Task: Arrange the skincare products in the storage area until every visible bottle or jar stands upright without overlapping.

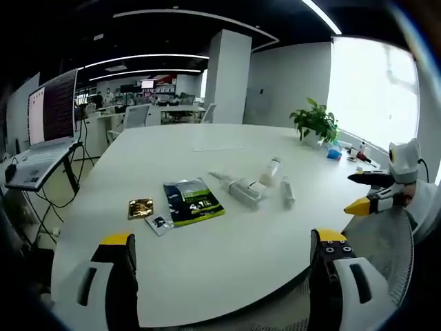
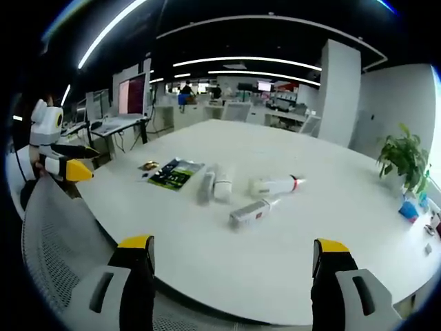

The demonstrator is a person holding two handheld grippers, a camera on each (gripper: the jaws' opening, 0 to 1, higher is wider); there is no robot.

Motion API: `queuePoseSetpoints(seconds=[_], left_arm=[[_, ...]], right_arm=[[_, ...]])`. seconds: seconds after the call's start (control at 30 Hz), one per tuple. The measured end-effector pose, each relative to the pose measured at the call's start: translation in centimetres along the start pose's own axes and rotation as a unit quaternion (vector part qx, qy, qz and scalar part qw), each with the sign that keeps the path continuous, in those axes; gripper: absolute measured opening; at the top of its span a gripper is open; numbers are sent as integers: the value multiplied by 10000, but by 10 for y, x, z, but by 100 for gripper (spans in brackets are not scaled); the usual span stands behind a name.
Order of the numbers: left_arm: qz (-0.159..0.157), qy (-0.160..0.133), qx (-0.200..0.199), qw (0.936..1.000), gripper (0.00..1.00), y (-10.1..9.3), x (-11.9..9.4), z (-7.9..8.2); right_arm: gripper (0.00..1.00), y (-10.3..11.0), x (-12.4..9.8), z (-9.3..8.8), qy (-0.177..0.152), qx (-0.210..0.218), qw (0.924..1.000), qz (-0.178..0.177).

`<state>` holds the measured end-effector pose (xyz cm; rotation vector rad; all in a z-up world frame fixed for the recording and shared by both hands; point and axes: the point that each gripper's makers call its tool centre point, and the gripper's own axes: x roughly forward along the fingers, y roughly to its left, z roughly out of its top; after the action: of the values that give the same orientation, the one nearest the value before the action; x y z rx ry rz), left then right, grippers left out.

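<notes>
Several skincare products lie flat in the middle of the white table (image 1: 227, 269). In the left gripper view they are a grey tube (image 1: 238, 187), a white bottle (image 1: 270, 172) and a slim tube (image 1: 287, 193), beside a dark green sachet (image 1: 193, 201) and a gold packet (image 1: 140, 207). My left gripper (image 1: 224, 238) hovers open at the near edge, nothing between its jaws. The right gripper view has the white bottle (image 2: 275, 186), a tube (image 2: 251, 214), two more tubes (image 2: 213, 185) and the sachet (image 2: 176, 172). My right gripper (image 2: 233, 243) is open and holds nothing, short of the table edge.
A laptop on a stand (image 1: 48, 131) is at the left; a potted plant (image 1: 315, 123) and small items (image 1: 351, 150) sit at the table's far right. A grey mesh chair (image 1: 386, 241) stands against the near edge. Office desks lie beyond.
</notes>
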<state>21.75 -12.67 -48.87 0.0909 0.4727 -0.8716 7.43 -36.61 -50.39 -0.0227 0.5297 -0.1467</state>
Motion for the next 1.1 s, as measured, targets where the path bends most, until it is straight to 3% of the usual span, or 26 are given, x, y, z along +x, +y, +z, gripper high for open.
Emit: queuePoseSetpoints(seconds=[0.2,0.63,0.8,1.03,1.1], left_arm=[[72,82,74,9999,99,1,1,-1],[115,389,173,9990,99,3,3,-5],[75,421,264,9987,99,6,7,2],[-50,296,414,9987,99,9,21,23],[-99,294,720,9969,99,11,29,31]], right_arm=[[100,-4,-1,2,-48,115,9999,-82],[100,0,-3,6,32,255,9996,137],[100,-9,2,10,73,67,9995,292],[100,-25,9,38,-61,-452,9985,294],[100,-27,12,44,-73,-528,9980,335]])
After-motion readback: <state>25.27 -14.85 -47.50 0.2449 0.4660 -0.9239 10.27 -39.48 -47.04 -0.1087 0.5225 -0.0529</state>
